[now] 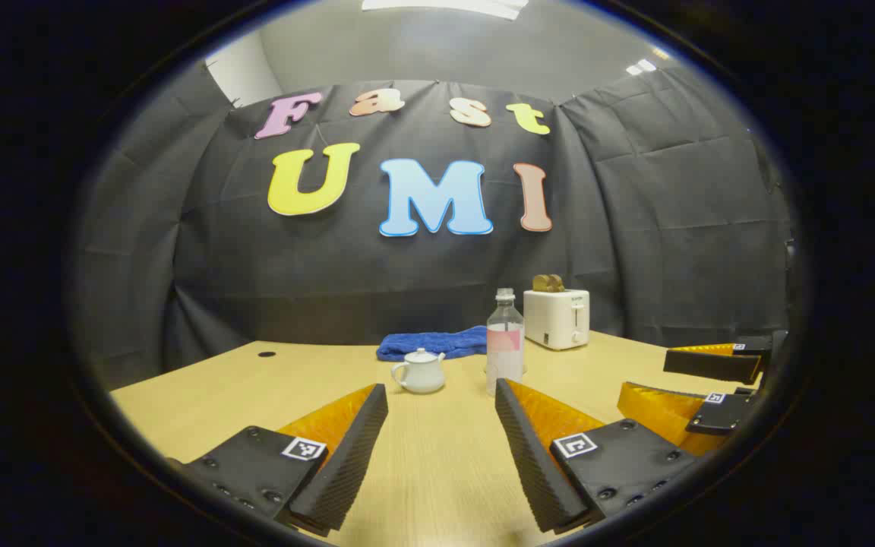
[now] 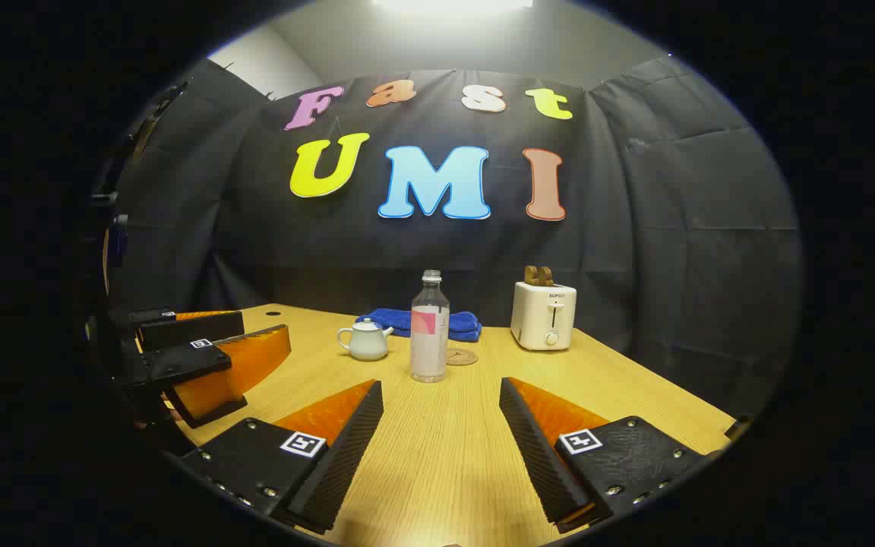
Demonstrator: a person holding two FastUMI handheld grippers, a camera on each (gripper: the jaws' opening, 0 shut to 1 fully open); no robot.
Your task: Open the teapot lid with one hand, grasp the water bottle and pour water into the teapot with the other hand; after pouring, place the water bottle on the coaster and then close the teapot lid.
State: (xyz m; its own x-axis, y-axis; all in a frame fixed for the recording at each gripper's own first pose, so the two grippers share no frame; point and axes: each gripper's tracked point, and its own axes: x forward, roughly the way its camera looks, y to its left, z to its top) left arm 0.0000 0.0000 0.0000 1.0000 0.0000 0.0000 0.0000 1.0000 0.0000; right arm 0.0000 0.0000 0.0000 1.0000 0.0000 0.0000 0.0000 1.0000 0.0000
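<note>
We locate the teapot just below the centre of the left gripper view, standing upright on the desk with its lid seated; in the right gripper view the teapot appears left of centre. The water bottle stands upright just to the right of the teapot in the left gripper view, uncapped as far as we can tell, its lower part hidden behind one finger of the left gripper; in the right gripper view the water bottle stands near the centre, apart from the teapot. The coaster lies flat on the desk just to the right of the bottle's base in the right gripper view. Behind these items we note a blue cloth bunched against the booth wall and, farther right, a white toaster with bread in its slots. The left gripper's fingers are spread wide and grasp nothing. The right gripper likewise has its fingers released, with bare desk between them. The right gripper also appears at the right edge of the left gripper view, and the left gripper at the left edge of the right gripper view, both above the desk and well apart from the teapot and bottle.
</note>
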